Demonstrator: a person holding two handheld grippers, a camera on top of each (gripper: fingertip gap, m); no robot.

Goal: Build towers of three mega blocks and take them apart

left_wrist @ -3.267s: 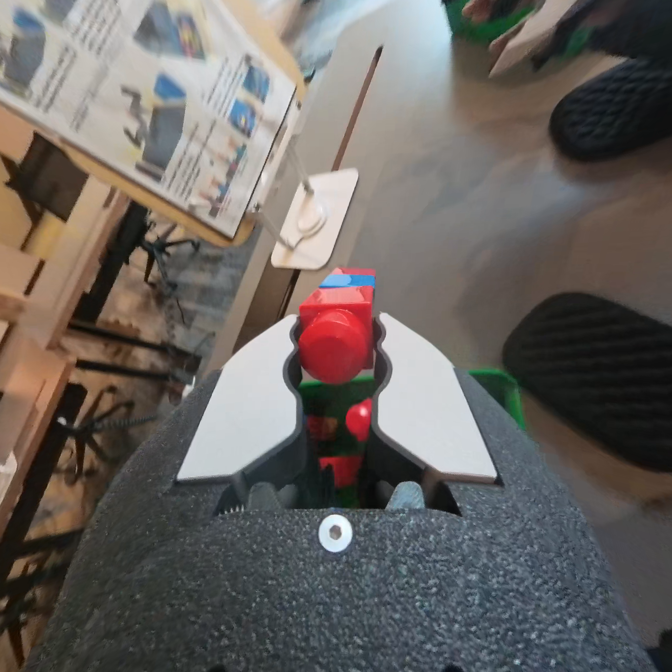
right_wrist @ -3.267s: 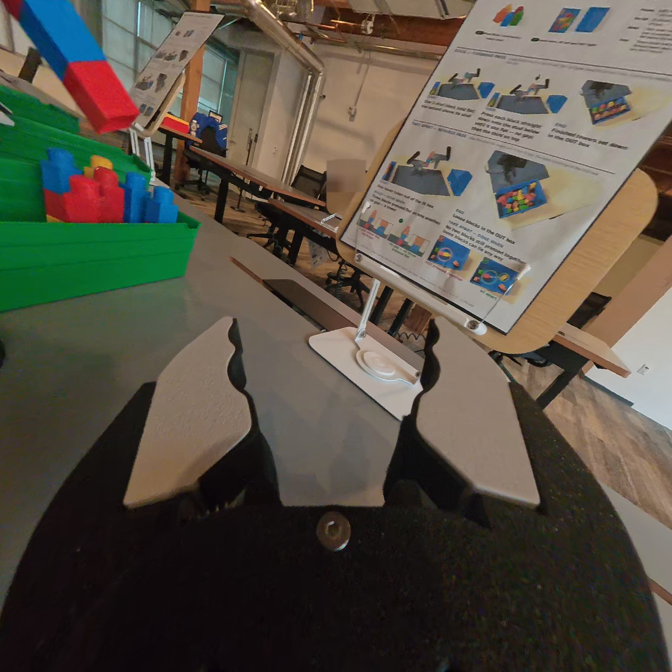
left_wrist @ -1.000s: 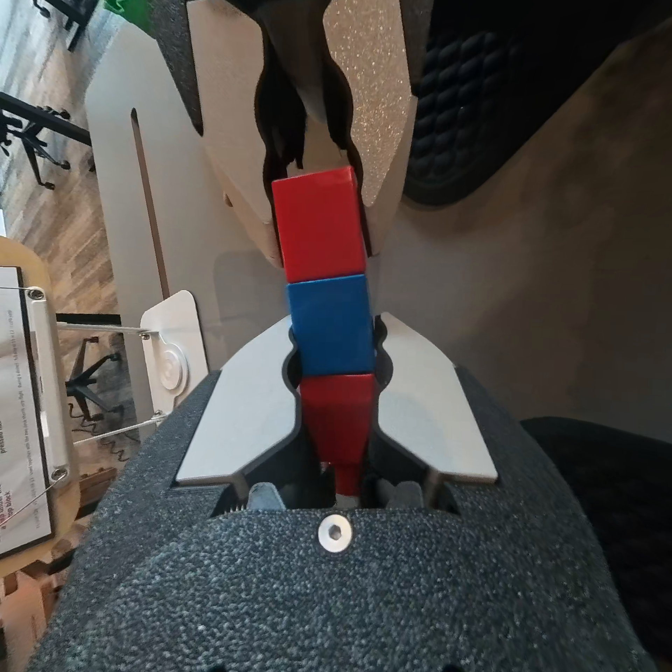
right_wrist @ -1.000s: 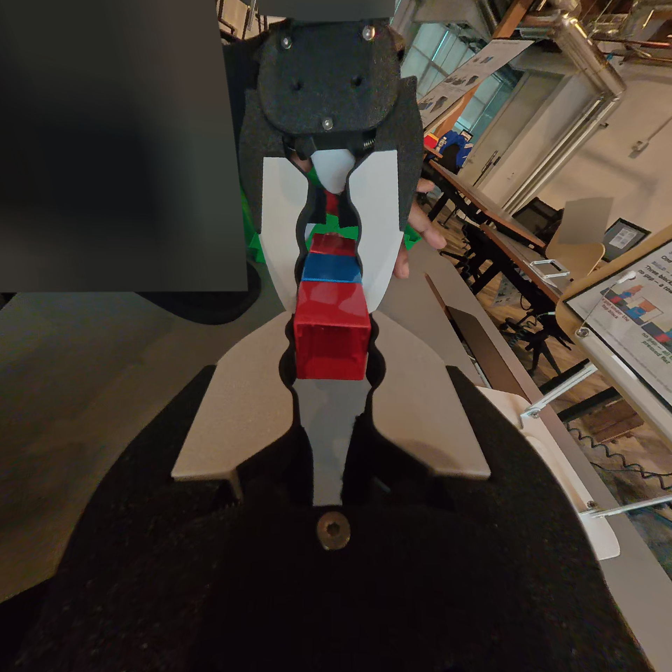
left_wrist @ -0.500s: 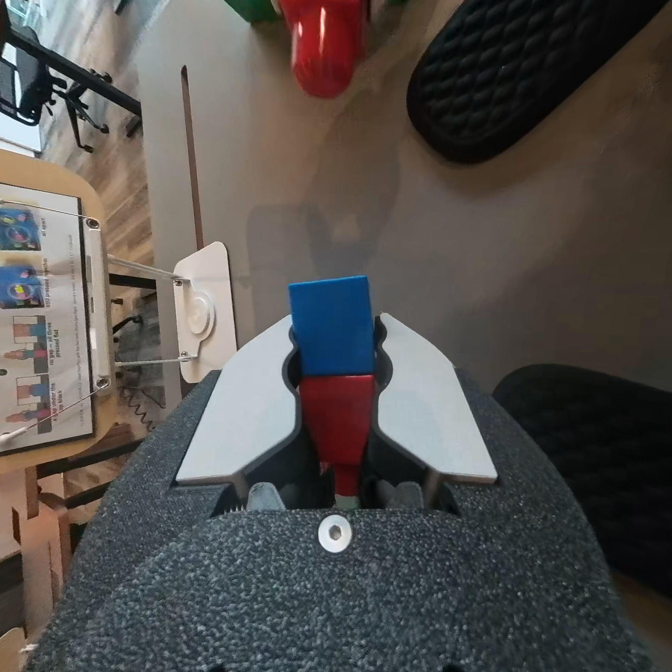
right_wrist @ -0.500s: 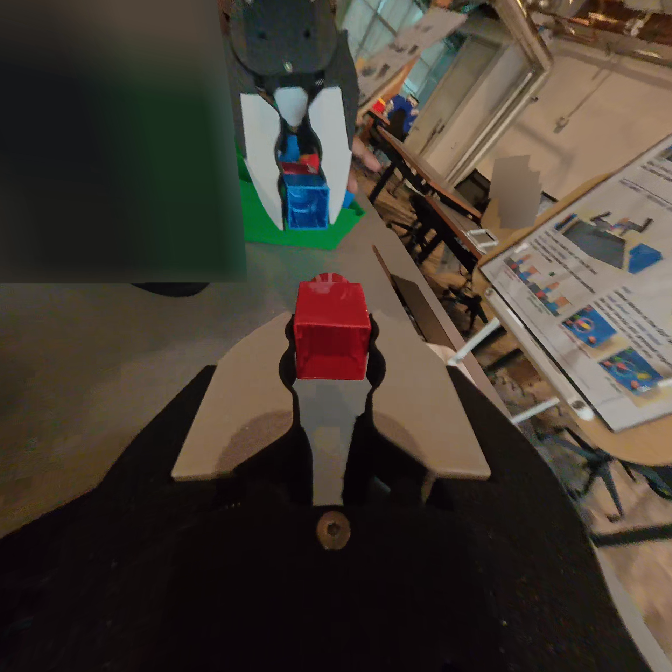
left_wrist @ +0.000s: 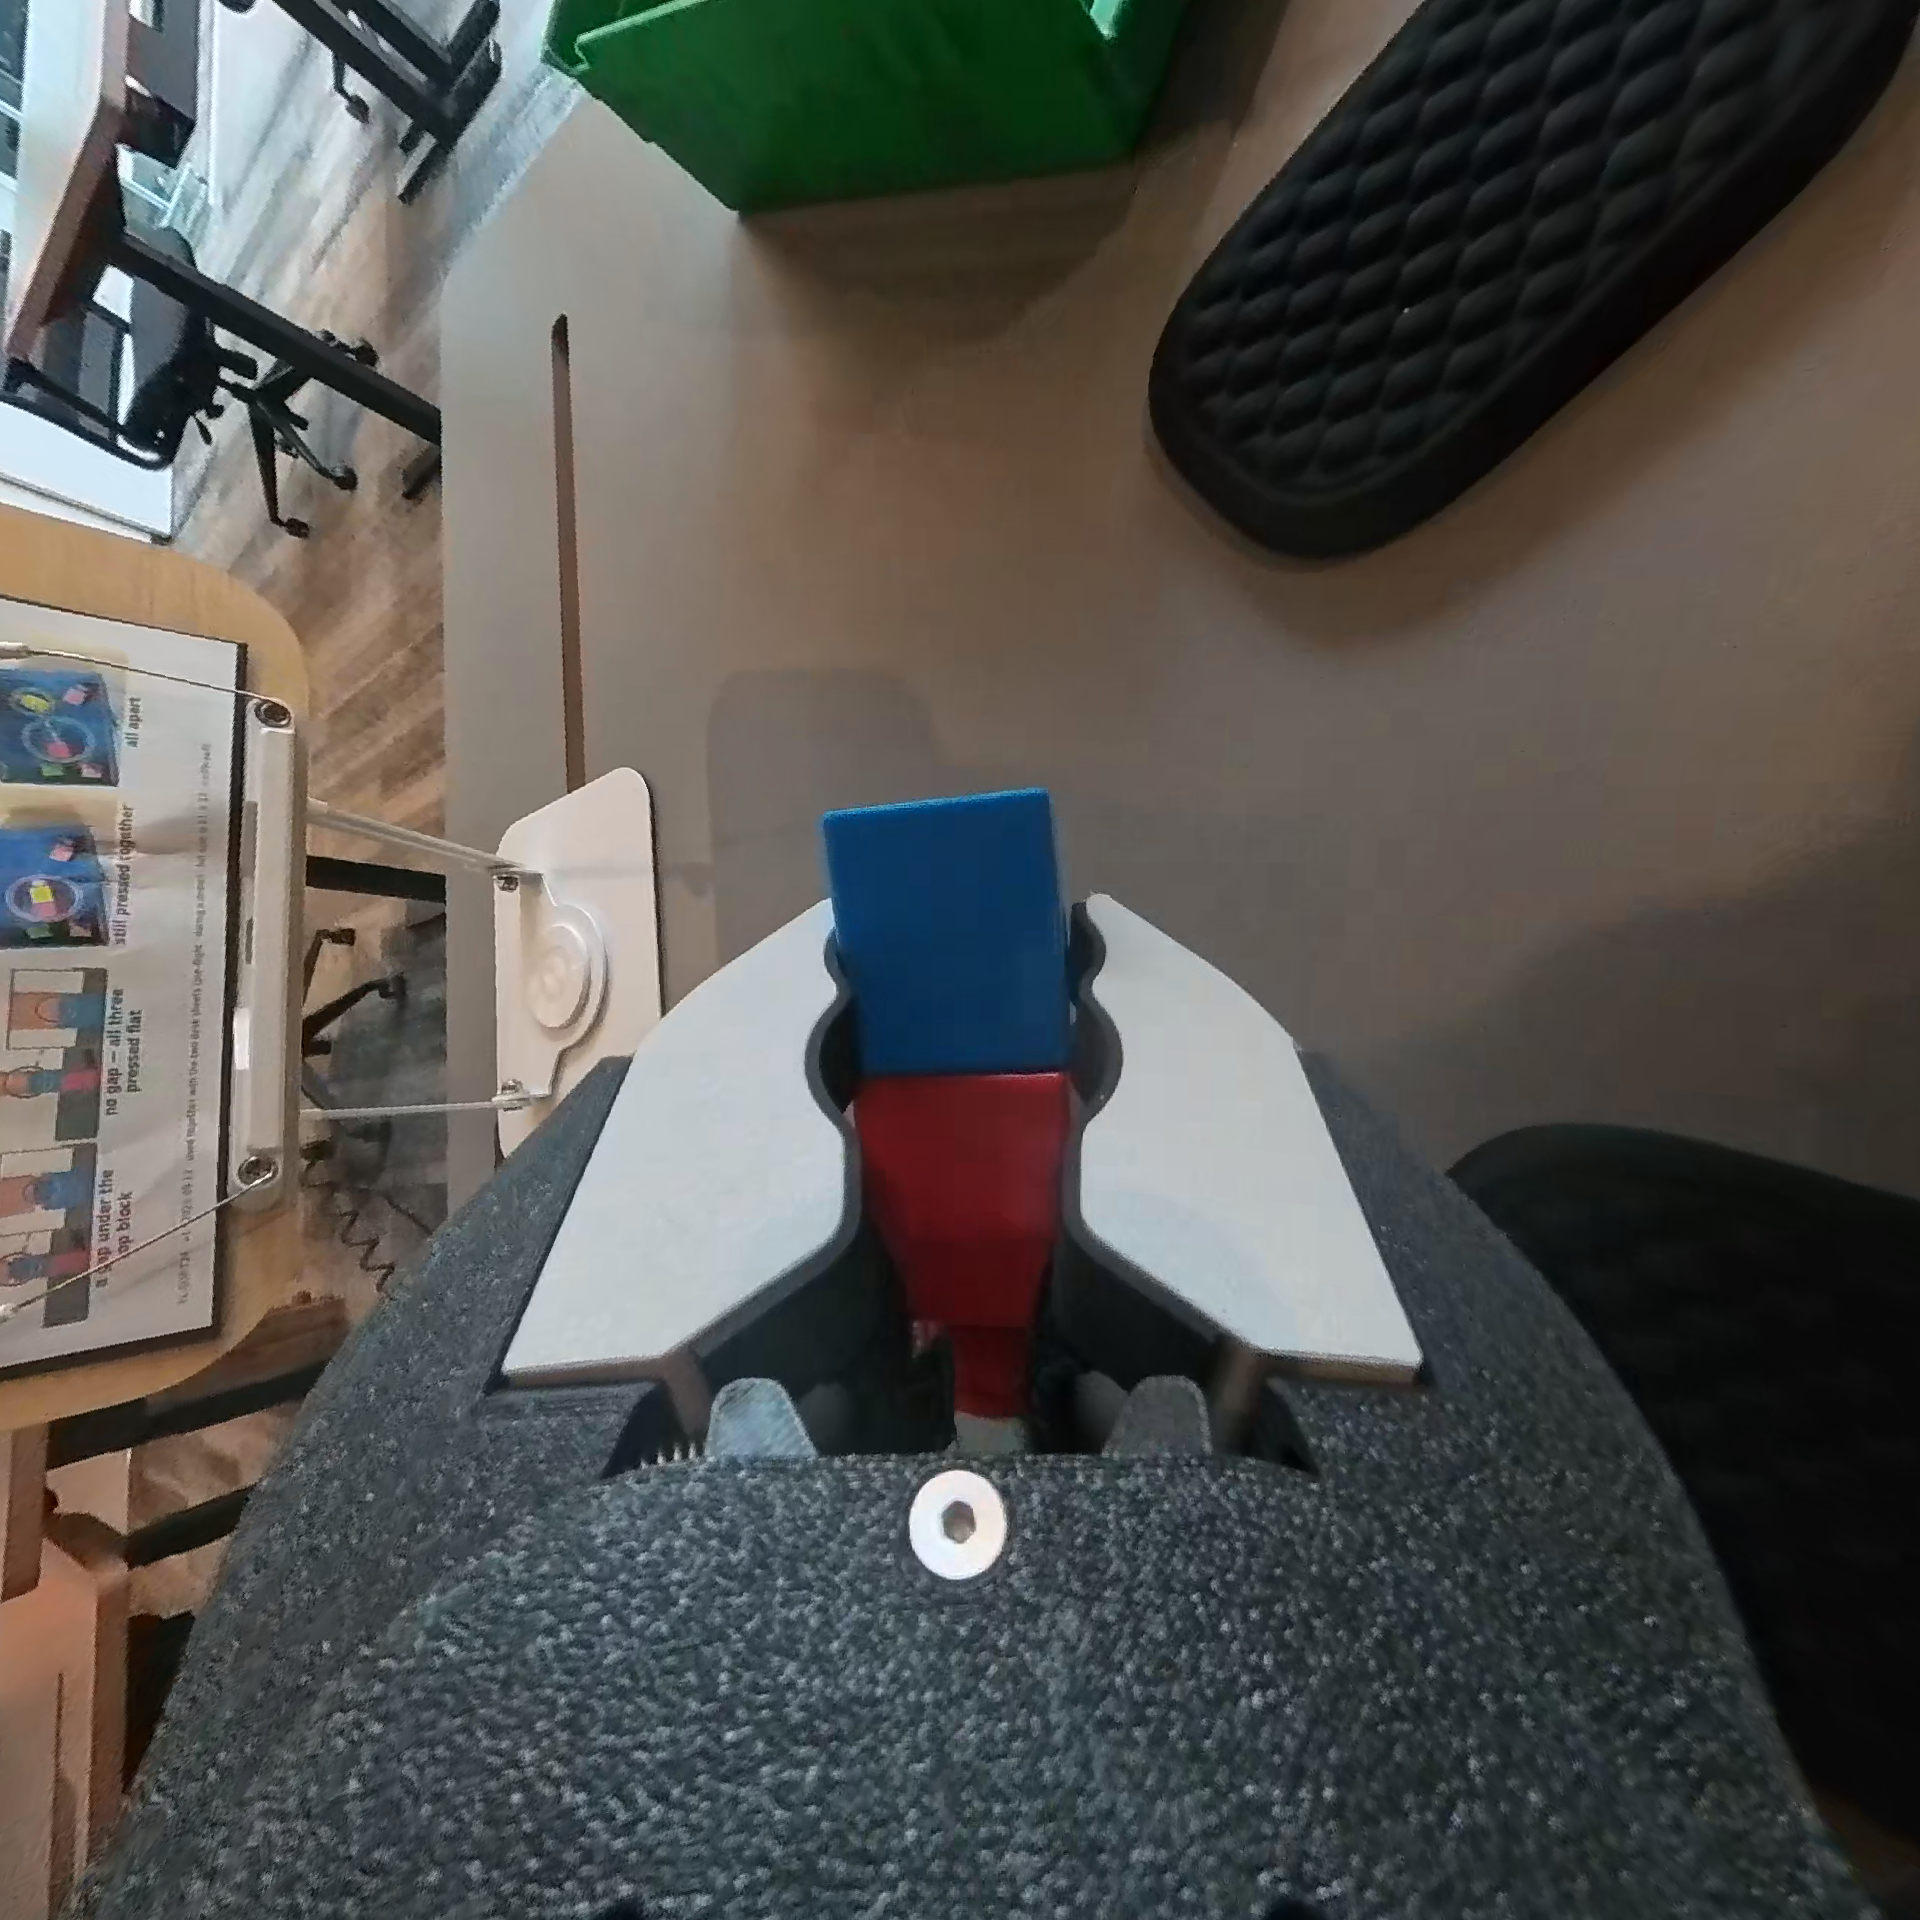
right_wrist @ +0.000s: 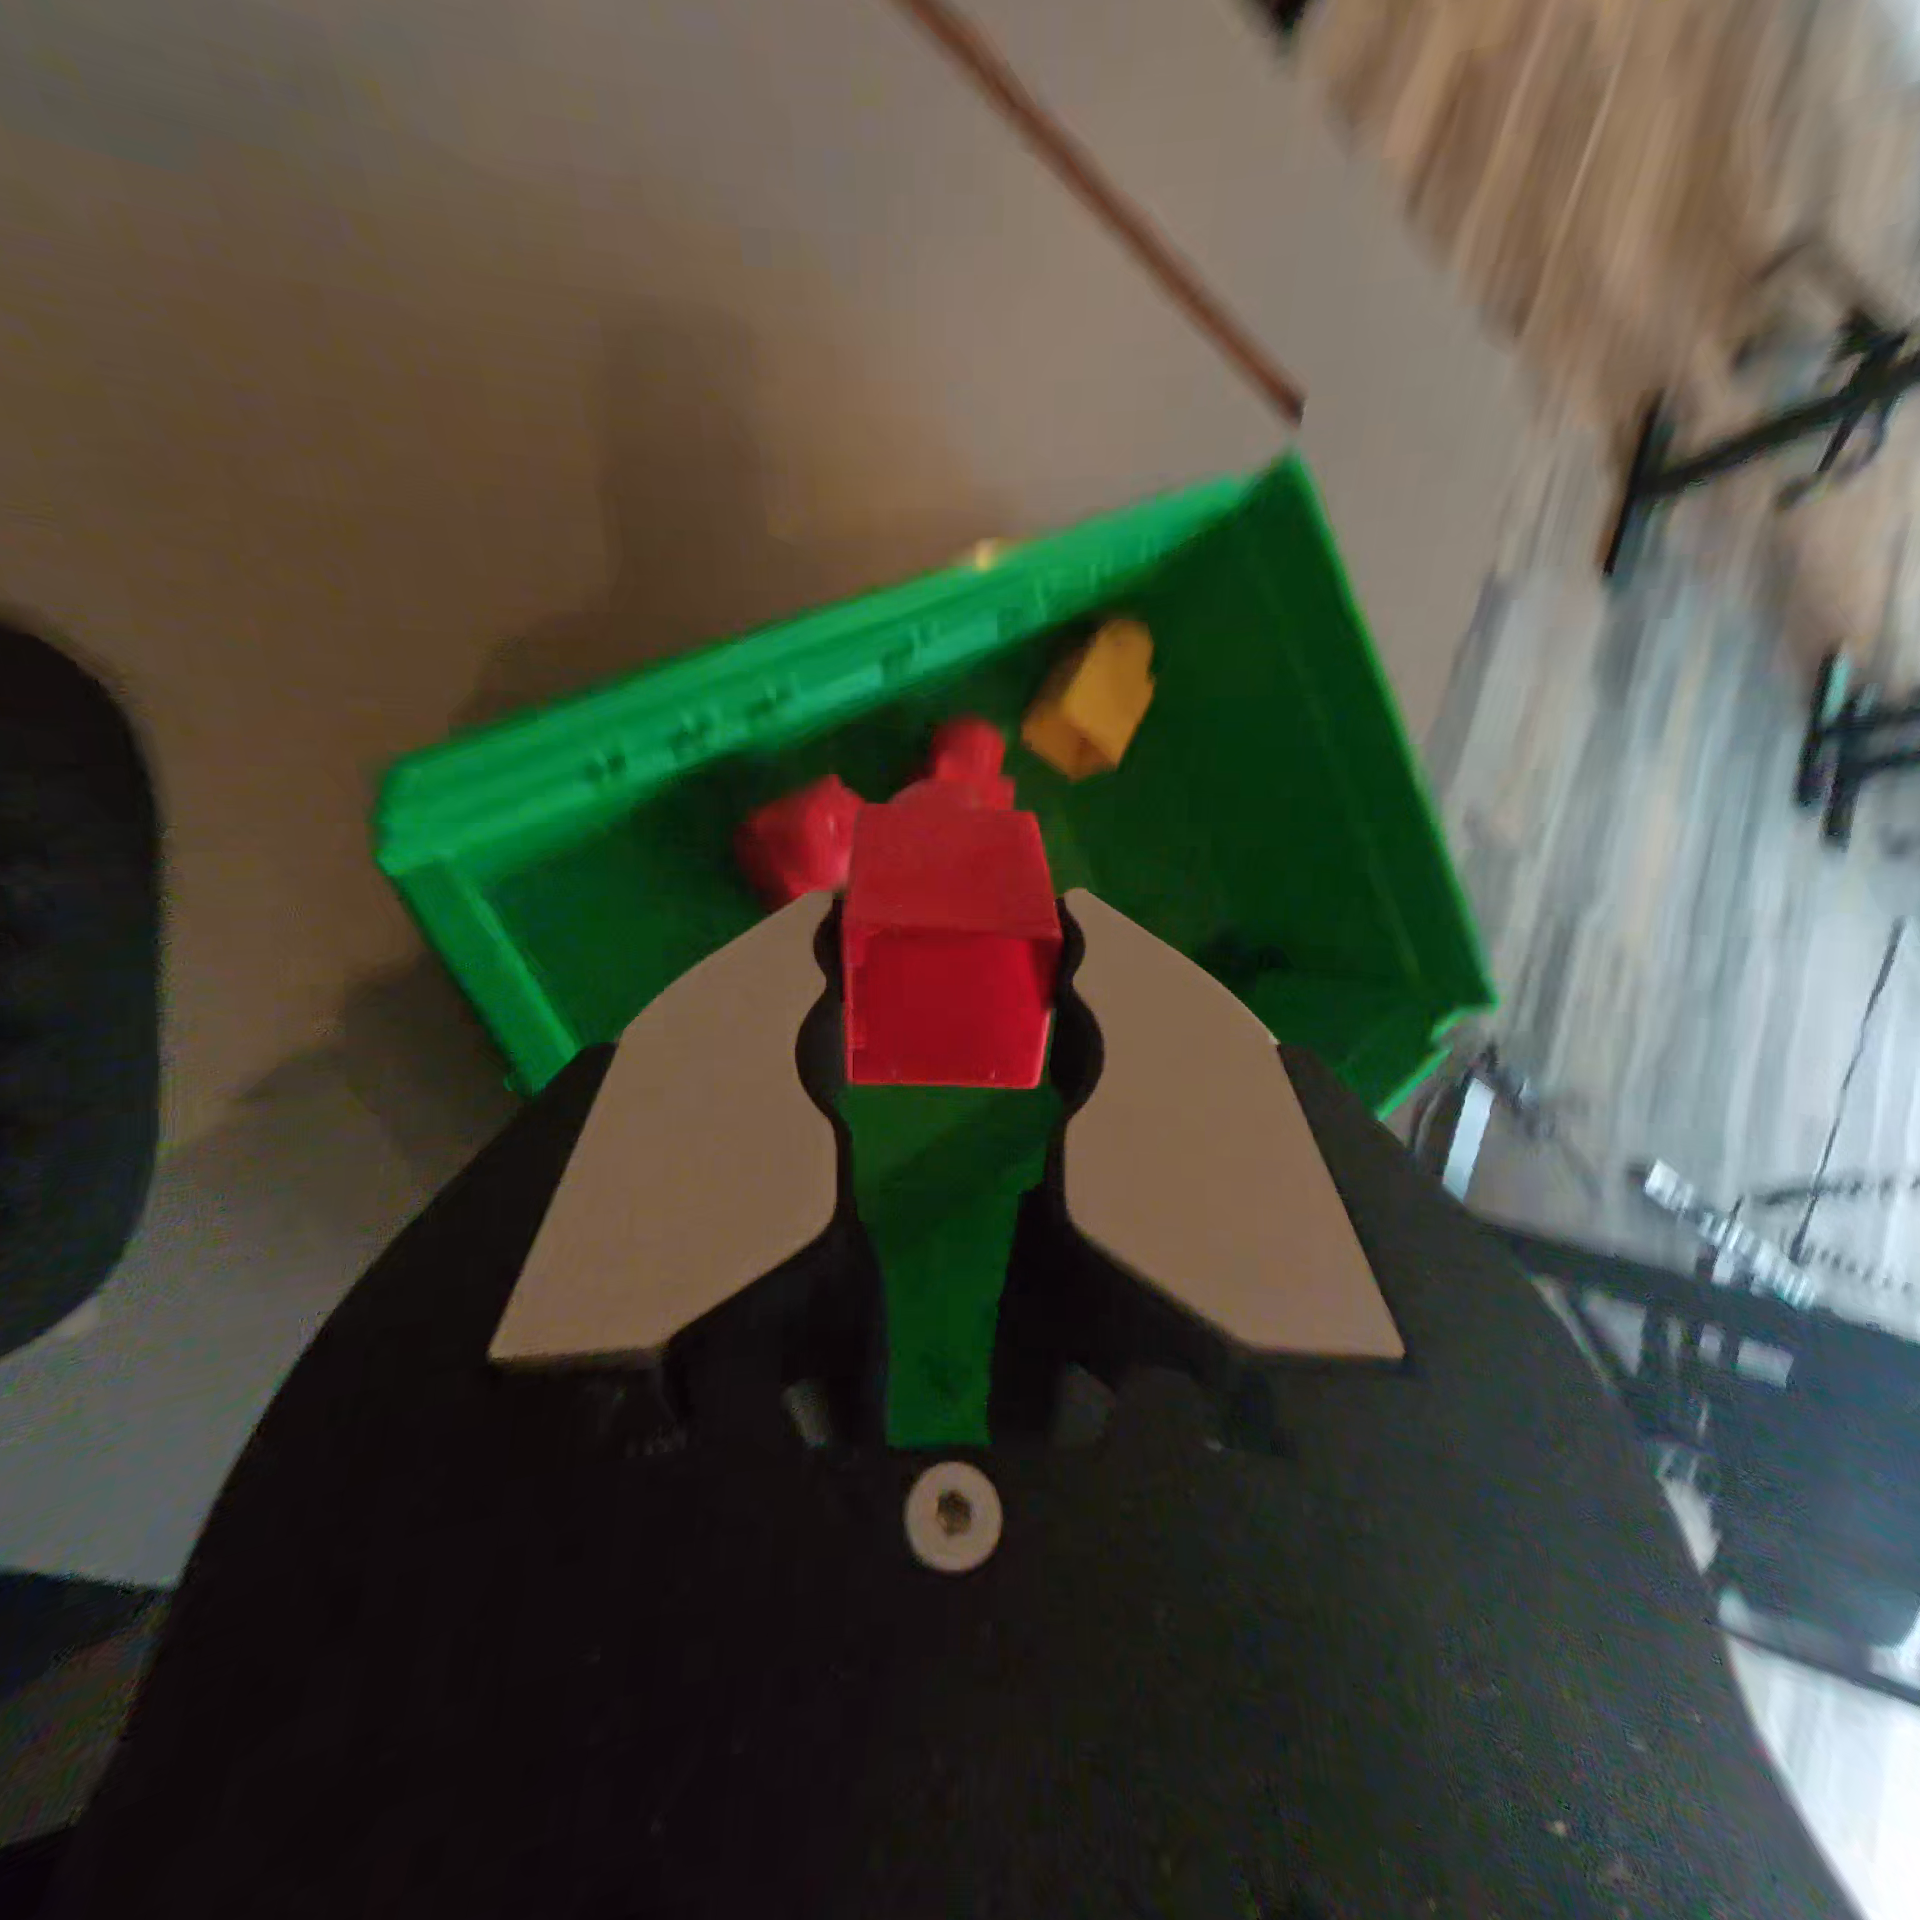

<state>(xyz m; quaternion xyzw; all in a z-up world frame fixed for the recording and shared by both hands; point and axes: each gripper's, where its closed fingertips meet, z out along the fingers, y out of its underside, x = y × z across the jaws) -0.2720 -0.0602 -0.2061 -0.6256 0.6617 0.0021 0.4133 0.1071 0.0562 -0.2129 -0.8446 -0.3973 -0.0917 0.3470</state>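
In my left gripper [left_wrist: 956, 971] I hold a two-block stack: a smooth, glossy blue block [left_wrist: 948, 935] pressed onto a red block [left_wrist: 961, 1174], both square-sided plastic, jutting forward over the matte grey table [left_wrist: 1039, 520]. The jaws are clamped on the stack where the two blocks meet. My right gripper [right_wrist: 948, 971] is pinched tight on a single red block [right_wrist: 940, 966], held above a green bin [right_wrist: 1299, 790] with ribbed walls. Inside the bin lie two loose red blocks [right_wrist: 800, 847] and a yellow block [right_wrist: 1091, 701], though the picture is blurred. Around the left stack I see another green bin [left_wrist: 883, 104] at the table's far edge, two black quilted pads [left_wrist: 1507, 291] and the white base [left_wrist: 577, 956] of a stand carrying a printed instruction sheet [left_wrist: 104, 987].
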